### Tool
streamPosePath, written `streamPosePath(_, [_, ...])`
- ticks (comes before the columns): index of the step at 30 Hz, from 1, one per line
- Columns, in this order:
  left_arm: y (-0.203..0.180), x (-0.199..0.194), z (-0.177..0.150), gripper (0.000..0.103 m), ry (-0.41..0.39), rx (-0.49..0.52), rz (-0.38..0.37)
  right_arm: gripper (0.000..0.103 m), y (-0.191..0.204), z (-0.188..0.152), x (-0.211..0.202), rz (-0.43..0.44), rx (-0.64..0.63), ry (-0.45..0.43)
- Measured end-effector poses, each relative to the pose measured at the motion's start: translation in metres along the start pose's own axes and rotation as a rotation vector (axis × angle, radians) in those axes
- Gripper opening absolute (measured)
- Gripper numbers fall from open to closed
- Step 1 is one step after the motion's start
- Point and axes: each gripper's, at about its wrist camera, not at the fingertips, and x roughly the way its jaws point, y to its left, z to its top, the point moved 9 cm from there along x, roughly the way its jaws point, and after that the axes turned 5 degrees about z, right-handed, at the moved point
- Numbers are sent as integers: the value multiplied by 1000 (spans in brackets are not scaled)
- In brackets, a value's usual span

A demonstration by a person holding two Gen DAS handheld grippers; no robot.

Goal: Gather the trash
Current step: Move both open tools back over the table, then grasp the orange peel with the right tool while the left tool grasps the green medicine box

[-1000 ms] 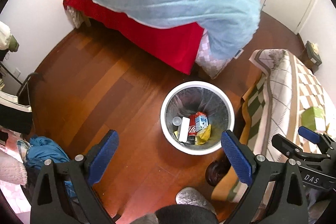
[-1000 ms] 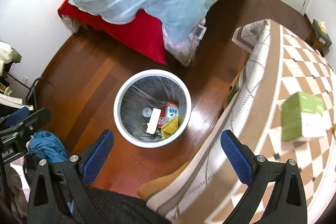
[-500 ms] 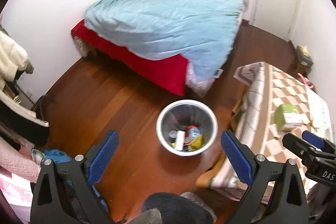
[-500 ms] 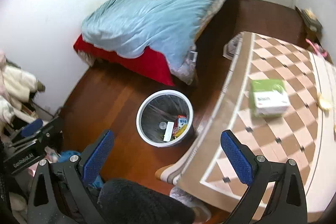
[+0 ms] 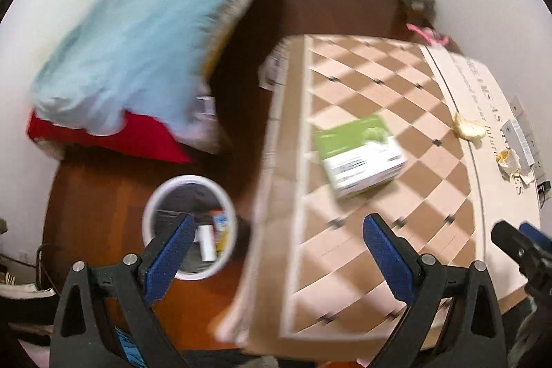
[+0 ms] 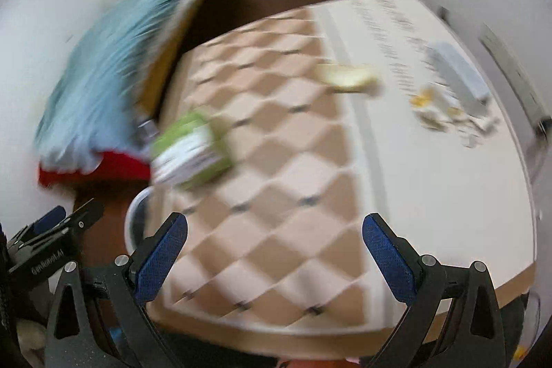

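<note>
Both hand-held tools are empty and spread wide: the left gripper (image 5: 276,240) hangs above the near edge of the checkered brown-and-cream table cover (image 5: 372,181), and the right gripper (image 6: 276,238) hangs over the same cloth (image 6: 276,195).

The trash lies at about 2 o'clock from the left gripper, on the white strip of the table: a pale yellow crumpled scrap (image 5: 468,130) and, just beside it, a white crumpled wrapper with yellow marks (image 5: 510,160). In the right view these are at about 1 o'clock, but blurred (image 6: 348,77), (image 6: 434,107). The green-and-white cardboard box (image 5: 360,156) stands nearer, at 12 o'clock. The round white waste bin with a dark liner (image 5: 190,223) is on the floor at 9 o'clock and already holds some packages.

The step in hand seems to be the reach for the scraps. I would send the right gripper, which is closer, and come down from above with the jaws on both sides of one scrap only. The pieces look light and could slide away.
</note>
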Motion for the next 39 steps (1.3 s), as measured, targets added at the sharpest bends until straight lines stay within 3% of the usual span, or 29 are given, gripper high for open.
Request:
streamPosePath(4, [-45, 33, 28, 100, 49, 47, -16, 103, -49, 31, 16, -19, 102, -4])
streamPosePath(7, [-62, 54, 40, 100, 77, 120, 34, 103, -70, 68, 40, -31, 124, 0])
streamPosePath(13, [-69, 79, 45, 102, 159, -5, -40, 98, -84, 129, 92, -55, 150, -9])
streamPosePath(15, [-74, 83, 48, 102, 171, -37, -59, 79, -88, 146, 111, -78, 155, -9])
streamPosePath(16, [-77, 85, 49, 102, 182, -57, -73, 74, -89, 150, 118, -84, 158, -8])
streamPosePath(18, [-83, 89, 50, 101, 206, -86, -99, 48, -90, 155, 128, -92, 156, -6])
streamPosePath(20, [-90, 93, 51, 100, 227, -105, -119, 37, -88, 156, 131, -102, 138, -27])
streamPosePath(21, [-90, 92, 51, 99, 218, -109, -109, 17, -87, 156, 131, -99, 125, -30])
streamPosePath(22, [-91, 90, 53, 99, 206, -107, -99, 13, -87, 155, 134, -86, 120, -24])
streamPosePath(24, [-93, 89, 55, 97, 192, -105, -92, 12, -86, 151, 131, -74, 113, -30])
streamPosePath(26, [-90, 84, 58, 89, 151, -114, -86, 12, -85, 145, 125, -69, 101, -35])
streamPosePath(28, [-86, 78, 63, 72, 114, -112, -82, 11, -85, 140, 118, -61, 97, -40])
streamPosePath(31, [-82, 66, 67, 59, 87, -106, -97, 11, -84, 131, 106, -45, 94, -42])
streamPosePath(36, [-80, 71, 59, 67, 113, -63, -154, 11, -80, 114, 87, -29, 80, -34])
streamPosePath(39, [-61, 79, 45, 69, 160, -129, -210, 11, -80, 108, 80, -39, 61, -40])
